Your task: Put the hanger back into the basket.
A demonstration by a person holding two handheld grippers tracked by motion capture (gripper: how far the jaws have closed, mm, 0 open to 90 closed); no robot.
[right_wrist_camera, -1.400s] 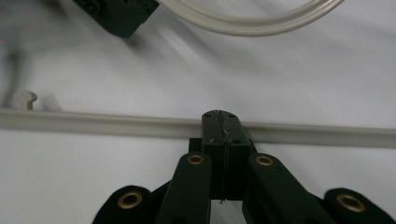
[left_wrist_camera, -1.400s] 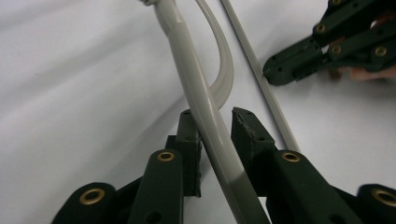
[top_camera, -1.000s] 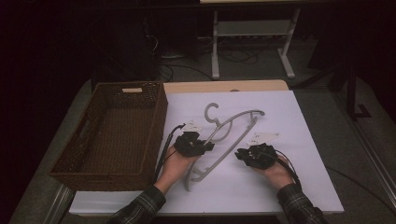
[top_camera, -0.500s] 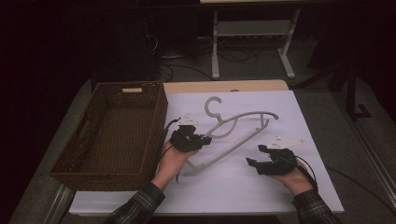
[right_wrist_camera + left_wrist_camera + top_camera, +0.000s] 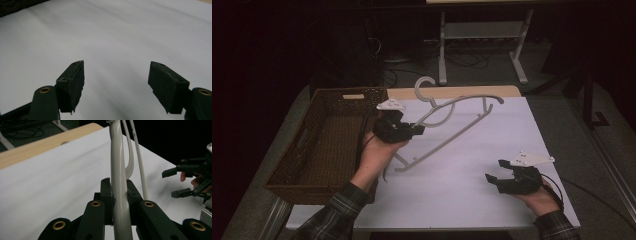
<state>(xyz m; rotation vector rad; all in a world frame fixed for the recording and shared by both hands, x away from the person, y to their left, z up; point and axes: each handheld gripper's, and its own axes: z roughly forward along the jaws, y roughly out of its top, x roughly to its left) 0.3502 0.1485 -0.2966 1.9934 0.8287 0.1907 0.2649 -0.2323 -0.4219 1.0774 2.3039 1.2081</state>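
Hanger clamped mid-bar in left gripper fingers, tilted above the surface, may swing into the basket; right gripper fingers spread, empty.

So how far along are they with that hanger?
Done: the left hand-held gripper is clamped on the grey hanger, with its hook end raised off the white table. In hand: carrying it one-handed; the right hand-held gripper is open and empty. Probably left: getting it into the wicker basket.
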